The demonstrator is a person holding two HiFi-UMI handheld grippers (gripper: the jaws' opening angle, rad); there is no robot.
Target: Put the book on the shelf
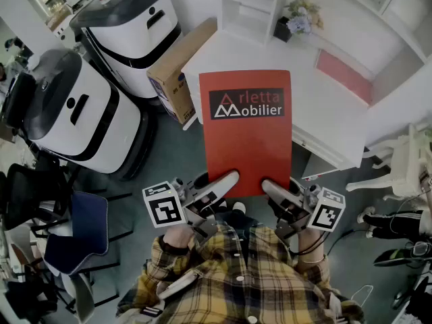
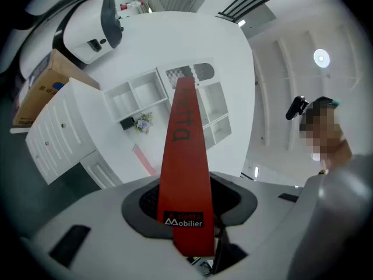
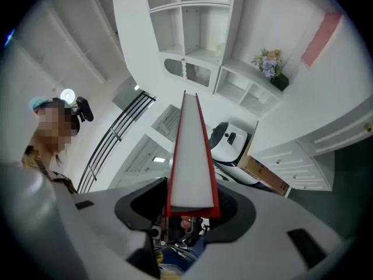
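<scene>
red book (image 1: 246, 133) gripped by left gripper (image 1: 226, 179) and right gripper (image 1: 271, 185), white shelf (image 1: 251, 27) beyond

The book (image 1: 246, 140) is before the shelf (image 1: 251, 9), cardboard box (image 1: 179, 69) at its left, flowers (image 1: 300, 15) beside the shelf.

I see a big white machine (image 1: 74, 117) with a dark top on the left, and a second white machine (image 1: 131, 29) behind it. A brown cardboard box (image 1: 181, 73) leans beside that one. Flowers (image 1: 297, 20) sit farther off. A blue chair (image 1: 84, 228) stands nearby.
</scene>
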